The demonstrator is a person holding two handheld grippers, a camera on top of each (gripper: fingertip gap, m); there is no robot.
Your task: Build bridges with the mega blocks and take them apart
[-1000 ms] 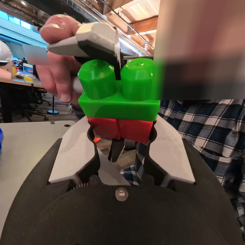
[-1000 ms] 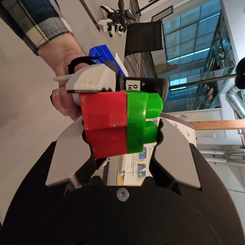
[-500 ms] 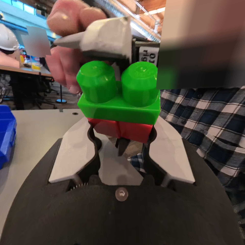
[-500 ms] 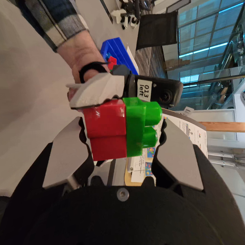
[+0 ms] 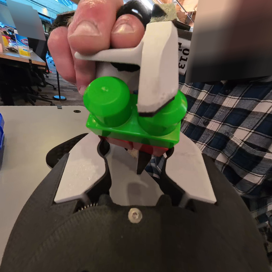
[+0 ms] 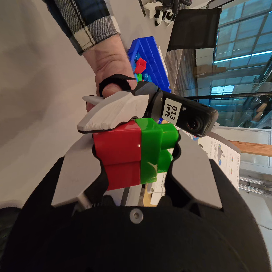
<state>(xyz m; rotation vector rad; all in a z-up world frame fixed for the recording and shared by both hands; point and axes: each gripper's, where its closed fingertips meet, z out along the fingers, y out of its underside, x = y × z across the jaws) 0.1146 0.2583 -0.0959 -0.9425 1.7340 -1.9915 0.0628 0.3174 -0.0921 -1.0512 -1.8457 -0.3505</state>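
We see the stacked red block [image 6: 117, 154] and green block [image 6: 150, 148] gripped between both grippers' fingers, above the tabletop [image 5: 36, 132]. The left gripper [image 5: 135, 144] clamps the red block's sides; the right gripper [image 6: 135, 147] presses red base and green studs. A white label [image 6: 171, 110] sits on the left gripper's camera, beside the green block.

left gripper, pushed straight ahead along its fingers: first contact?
Likely the right gripper's finger, which crosses just ahead over the green block's studs. The left gripper already clamps the red block. Depth unclear.

Left tongs [image 5: 136, 145] clamping red block [image 5: 148, 148] under green block [image 5: 132, 125], right tongs' finger [image 5: 157, 82] on stud
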